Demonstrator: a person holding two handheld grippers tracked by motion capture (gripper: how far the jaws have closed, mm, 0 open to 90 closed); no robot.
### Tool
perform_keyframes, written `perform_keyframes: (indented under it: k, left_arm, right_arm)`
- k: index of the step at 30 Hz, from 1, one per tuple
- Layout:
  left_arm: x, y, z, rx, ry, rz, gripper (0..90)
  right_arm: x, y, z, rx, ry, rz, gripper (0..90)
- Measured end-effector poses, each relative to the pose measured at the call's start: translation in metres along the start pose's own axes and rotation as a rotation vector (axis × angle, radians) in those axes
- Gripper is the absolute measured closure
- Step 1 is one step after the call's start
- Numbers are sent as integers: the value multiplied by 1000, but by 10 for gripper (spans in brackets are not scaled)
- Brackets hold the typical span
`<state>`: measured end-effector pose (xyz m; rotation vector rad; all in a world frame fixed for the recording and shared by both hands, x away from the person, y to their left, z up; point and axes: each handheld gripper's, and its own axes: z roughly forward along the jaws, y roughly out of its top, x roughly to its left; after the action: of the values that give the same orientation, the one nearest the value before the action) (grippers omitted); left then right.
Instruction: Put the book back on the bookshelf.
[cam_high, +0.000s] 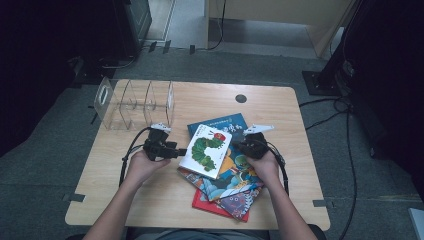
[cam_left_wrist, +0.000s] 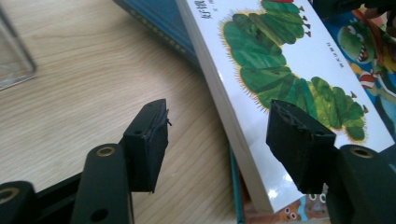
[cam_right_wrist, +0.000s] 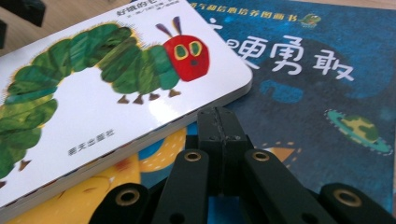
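A white board book with a green caterpillar on its cover (cam_high: 205, 150) (cam_left_wrist: 280, 70) (cam_right_wrist: 93, 93) lies tilted on top of a pile of picture books. My left gripper (cam_high: 181, 151) (cam_left_wrist: 217, 116) is open at the book's left edge: one jaw hangs over the bare wood, the other over the cover, and neither pad presses on it. My right gripper (cam_high: 235, 146) (cam_right_wrist: 222, 112) is shut with nothing between its jaws. Its tips sit tucked against the underside of the book's right edge, above a blue book (cam_high: 225, 124) (cam_right_wrist: 317, 93).
More colourful books (cam_high: 235, 195) fan out toward the front of the wooden table (cam_high: 125, 185). A clear acrylic divider rack (cam_high: 135, 102) (cam_left_wrist: 11, 60) stands at the back left. A round cable hole (cam_high: 241, 98) is at the back centre. Cables trail off the table's right side.
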<state>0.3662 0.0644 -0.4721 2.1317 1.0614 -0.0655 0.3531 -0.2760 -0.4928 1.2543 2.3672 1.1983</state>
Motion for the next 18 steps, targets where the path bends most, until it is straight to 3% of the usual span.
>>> perform_keyframes:
  k: [10, 18]
  left_arm:
    - [0, 9, 14, 24, -11, -7, 303]
    - [-3, 10, 20, 40, -26, -12, 297]
  right_arm:
    - [13, -10, -7, -5, 4, -13, 900]
    - [21, -12, -5, -8, 18, -37, 900]
